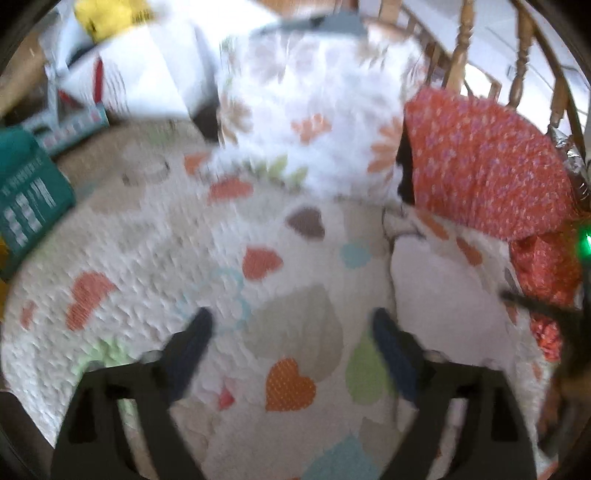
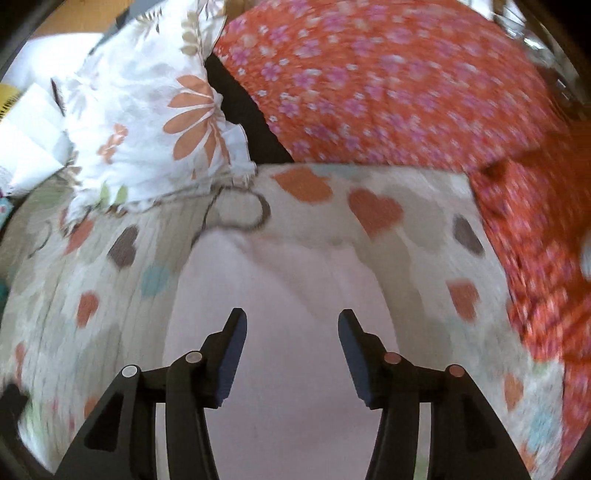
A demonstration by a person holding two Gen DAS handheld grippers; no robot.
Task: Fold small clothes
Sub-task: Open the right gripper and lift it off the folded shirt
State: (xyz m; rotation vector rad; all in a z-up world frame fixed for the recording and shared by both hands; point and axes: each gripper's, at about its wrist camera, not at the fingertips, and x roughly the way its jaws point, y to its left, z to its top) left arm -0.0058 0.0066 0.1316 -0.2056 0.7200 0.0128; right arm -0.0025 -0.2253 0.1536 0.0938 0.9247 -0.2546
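Observation:
A plain white small garment (image 2: pixel 280 295) lies flat on a heart-patterned quilt (image 2: pixel 376 210). It also shows in the left wrist view (image 1: pixel 439 295), right of centre. My right gripper (image 2: pixel 291 321) is open and empty just above the garment, jaws wide apart. My left gripper (image 1: pixel 291 325) is open and empty over the quilt (image 1: pixel 155 258), to the left of the garment. A white cloth with orange flowers (image 1: pixel 310 114) is bunched at the back, also in the right wrist view (image 2: pixel 155 110). A red floral cloth (image 1: pixel 487 162) lies at the right, also in the right wrist view (image 2: pixel 388 81).
A wooden chair back (image 1: pixel 465 44) stands behind the red cloth. A teal box (image 1: pixel 26 199), white papers (image 1: pixel 129 74) and a yellow item (image 1: pixel 107 14) lie at the left back. A dark gap (image 2: pixel 247 107) shows between the two floral cloths.

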